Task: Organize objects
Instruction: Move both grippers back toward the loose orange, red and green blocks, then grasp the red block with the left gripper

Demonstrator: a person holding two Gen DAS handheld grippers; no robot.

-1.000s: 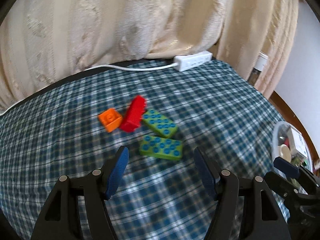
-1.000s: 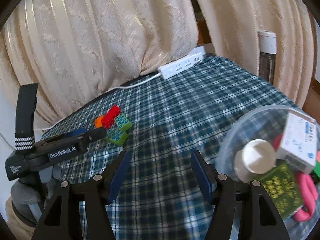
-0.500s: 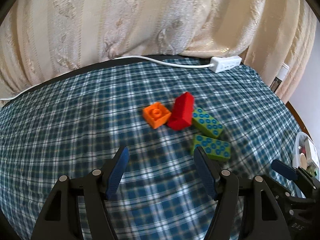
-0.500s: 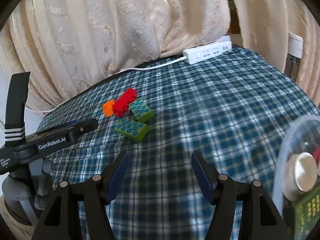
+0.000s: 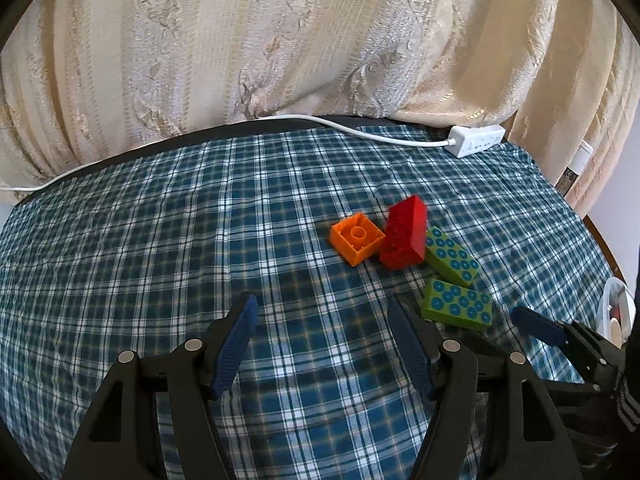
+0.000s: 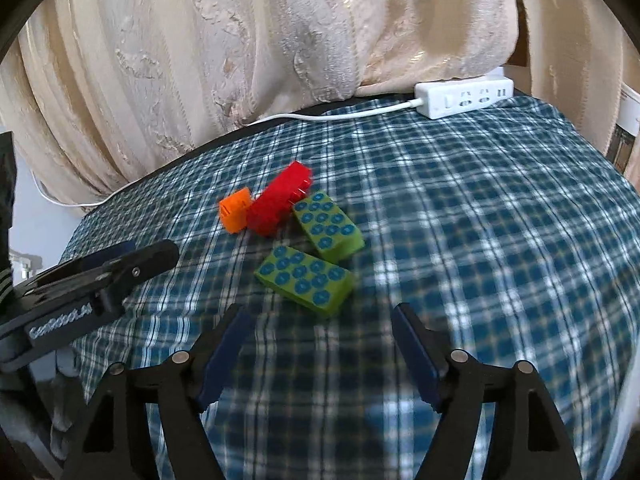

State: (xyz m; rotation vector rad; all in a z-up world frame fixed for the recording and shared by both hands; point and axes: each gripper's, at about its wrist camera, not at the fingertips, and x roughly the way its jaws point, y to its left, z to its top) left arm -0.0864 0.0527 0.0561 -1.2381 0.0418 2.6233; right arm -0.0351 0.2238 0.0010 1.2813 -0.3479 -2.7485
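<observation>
Several toy bricks lie together on the blue plaid cloth: an orange square brick (image 5: 357,237) (image 6: 236,214), a red long brick (image 5: 404,232) (image 6: 280,205) and two green bricks with blue studs (image 5: 451,255) (image 5: 457,308) (image 6: 328,226) (image 6: 305,274). My left gripper (image 5: 322,320) is open and empty, left of and short of the bricks; it shows from the side in the right wrist view (image 6: 104,270). My right gripper (image 6: 320,328) is open and empty, just short of the nearer green brick.
A white power strip (image 5: 476,141) (image 6: 464,98) with its cable lies at the table's far edge under cream curtains. A clear container (image 5: 618,312) with small items shows at the right edge of the left wrist view. My right gripper's finger (image 5: 538,326) reaches in there.
Both views have swung left. The bricks have shifted right in the left wrist view. My right gripper has come closer to the green bricks, and the clear container has left its view.
</observation>
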